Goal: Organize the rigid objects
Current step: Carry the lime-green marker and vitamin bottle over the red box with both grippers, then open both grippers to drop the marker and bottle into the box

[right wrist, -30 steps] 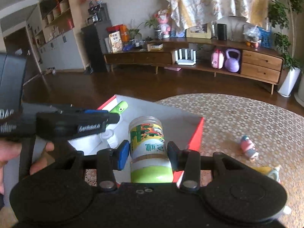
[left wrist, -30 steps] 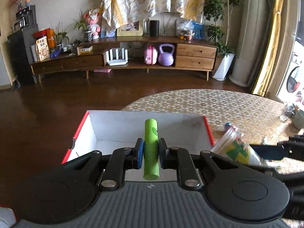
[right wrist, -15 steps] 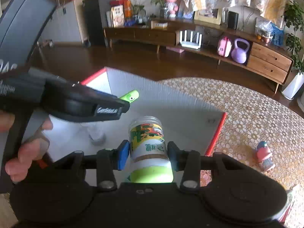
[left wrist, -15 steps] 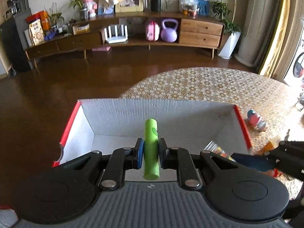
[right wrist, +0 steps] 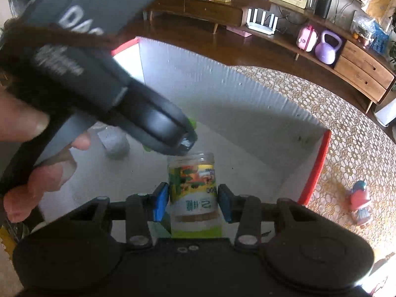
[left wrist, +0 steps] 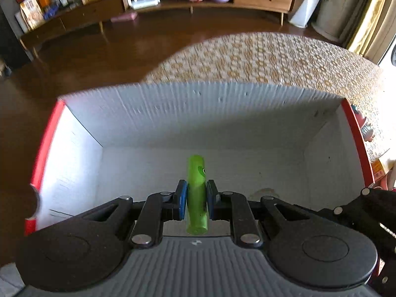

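The red-edged cardboard box (left wrist: 259,113) now fills both views: over the last second both grippers have tipped forward and sunk from above its rim to inside its white walls, so the work has passed from carrying to setting down. On the patterned table (right wrist: 346,148) a small toy figure (right wrist: 360,204) lies outside, not yet collected. The right gripper (right wrist: 192,201) stays clamped on a labelled clear jar (right wrist: 193,195), low above the box floor. The left gripper (left wrist: 196,201) keeps its pads closed on a slim green tube (left wrist: 196,193), also over the floor. Release looks to be next.
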`<action>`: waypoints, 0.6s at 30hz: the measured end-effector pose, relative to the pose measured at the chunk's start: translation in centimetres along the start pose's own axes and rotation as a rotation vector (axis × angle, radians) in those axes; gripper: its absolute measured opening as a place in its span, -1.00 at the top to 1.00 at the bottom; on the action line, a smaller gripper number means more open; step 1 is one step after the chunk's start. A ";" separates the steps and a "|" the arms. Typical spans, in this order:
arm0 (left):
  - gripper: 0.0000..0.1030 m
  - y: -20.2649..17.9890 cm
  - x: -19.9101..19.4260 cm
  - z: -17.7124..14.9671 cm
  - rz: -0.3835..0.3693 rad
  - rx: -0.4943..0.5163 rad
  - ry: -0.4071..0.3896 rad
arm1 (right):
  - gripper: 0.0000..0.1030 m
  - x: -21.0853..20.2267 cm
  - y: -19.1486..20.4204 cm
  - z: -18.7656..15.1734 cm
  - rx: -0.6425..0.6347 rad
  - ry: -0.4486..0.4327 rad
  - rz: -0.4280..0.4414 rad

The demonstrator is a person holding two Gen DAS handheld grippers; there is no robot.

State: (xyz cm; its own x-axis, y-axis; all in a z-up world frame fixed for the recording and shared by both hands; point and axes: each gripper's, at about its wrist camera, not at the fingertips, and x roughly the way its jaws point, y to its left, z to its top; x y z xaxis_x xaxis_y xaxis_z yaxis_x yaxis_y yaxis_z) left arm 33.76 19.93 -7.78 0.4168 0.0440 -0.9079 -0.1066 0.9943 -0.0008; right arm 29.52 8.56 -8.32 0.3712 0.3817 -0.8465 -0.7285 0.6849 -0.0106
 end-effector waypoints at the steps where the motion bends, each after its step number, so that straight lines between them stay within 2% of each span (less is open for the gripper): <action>1: 0.68 0.1 0.2 0.0 -0.003 -0.002 0.010 | 0.19 0.1 0.1 0.0 -0.005 0.004 -0.003; 12: 0.68 0.1 2.2 0.2 -0.014 -0.021 0.092 | 0.21 0.5 0.9 0.1 -0.047 0.041 -0.021; 18: 0.67 0.3 3.4 0.2 -0.008 -0.022 0.152 | 0.18 0.0 0.9 0.0 -0.034 0.030 -0.013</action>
State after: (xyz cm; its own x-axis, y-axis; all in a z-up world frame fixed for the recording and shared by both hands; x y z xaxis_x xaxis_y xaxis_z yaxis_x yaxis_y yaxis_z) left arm 35.33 20.37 -10.83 0.2762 0.0187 -0.9609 -0.1243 0.9921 -0.0164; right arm 28.91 9.22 -8.34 0.3636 0.3541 -0.8617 -0.7433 0.6678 -0.0392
